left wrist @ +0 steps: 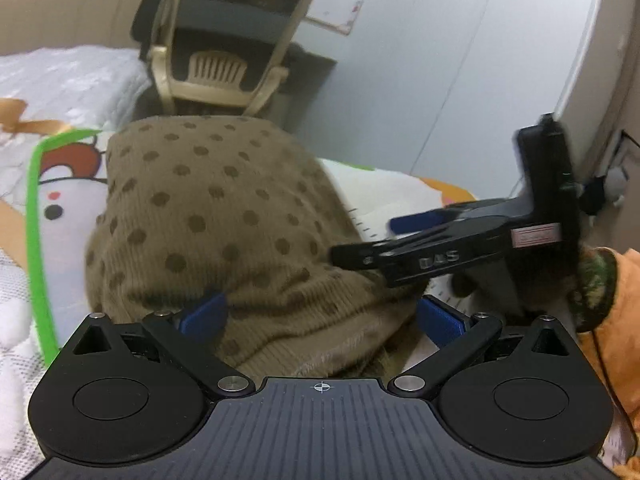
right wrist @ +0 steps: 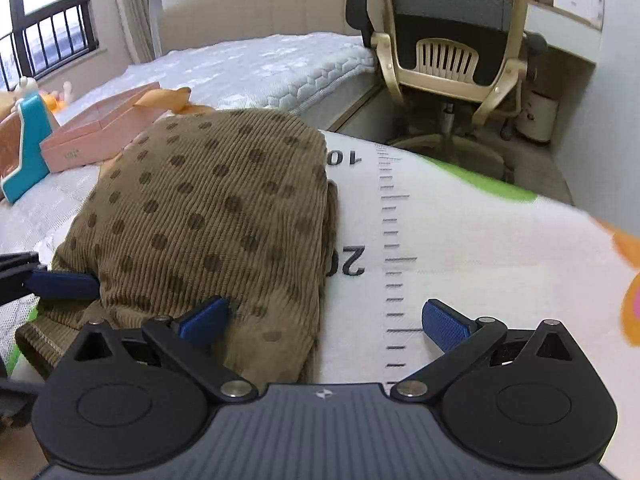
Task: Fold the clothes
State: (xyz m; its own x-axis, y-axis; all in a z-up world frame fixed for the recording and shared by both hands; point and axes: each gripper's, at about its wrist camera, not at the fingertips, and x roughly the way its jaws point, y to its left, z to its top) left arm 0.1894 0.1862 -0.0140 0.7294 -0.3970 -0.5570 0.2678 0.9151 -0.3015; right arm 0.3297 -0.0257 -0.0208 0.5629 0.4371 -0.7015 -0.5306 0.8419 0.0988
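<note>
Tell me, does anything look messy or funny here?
Nothing looks broken or spilled. The brown dotted garment lies folded on the printed mat, only its near edge bunched up by the open left gripper and open right gripper.

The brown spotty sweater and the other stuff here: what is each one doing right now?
Brown spotty sweater: folded into a bundle, lying on the mat.
Left hand-held gripper: open, jaws around the sweater's near edge.
Right hand-held gripper: open, one finger on the sweater.
Ruler mat: spread flat.
Pink box: lying closed.
Office chair: empty, upright.
</note>
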